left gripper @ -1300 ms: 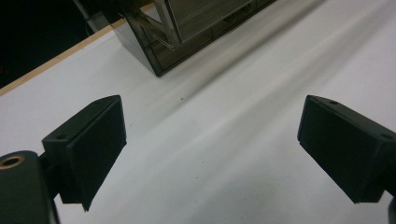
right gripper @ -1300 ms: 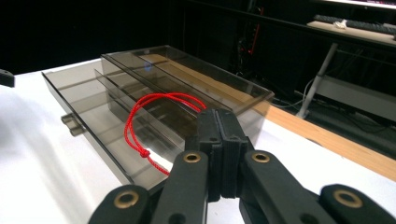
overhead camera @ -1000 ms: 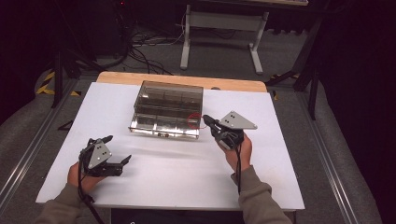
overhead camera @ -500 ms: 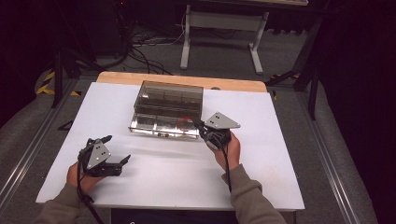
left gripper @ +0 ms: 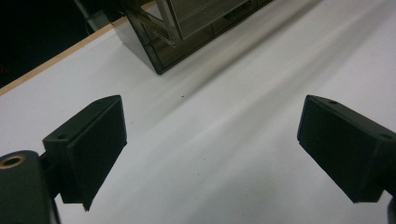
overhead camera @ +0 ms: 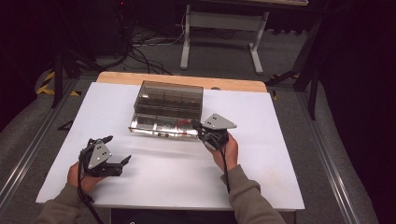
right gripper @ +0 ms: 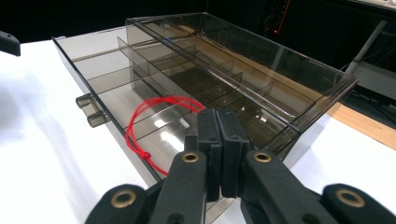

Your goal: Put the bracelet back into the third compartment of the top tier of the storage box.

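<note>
A smoky clear compartment box (overhead camera: pixel 168 95) stands at the far middle of the white table, its drawer (overhead camera: pixel 156 122) pulled out toward me. My right gripper (overhead camera: pixel 195 124) is at the drawer's right end, low over it. In the right gripper view its jaws (right gripper: pixel 217 112) are pressed together, and a red cord loop (right gripper: pixel 133 121) runs from their tips and curves down over the drawer's (right gripper: pixel 102 70) compartments. My left gripper (overhead camera: pixel 117 149) rests at the near left of the table, open with nothing between its fingers (left gripper: pixel 212 149). The box (left gripper: pixel 187 28) lies ahead of it.
The white tabletop (overhead camera: pixel 187 177) has bare room in front of the box and on both sides. A wooden strip (overhead camera: pixel 177 80) edges the far side. Beyond it, cables and a metal stand (overhead camera: pixel 219 28) sit on the dark floor.
My right gripper has moved left and down to the open drawer's right end, carrying the red cord with it. The left gripper has stayed put.
</note>
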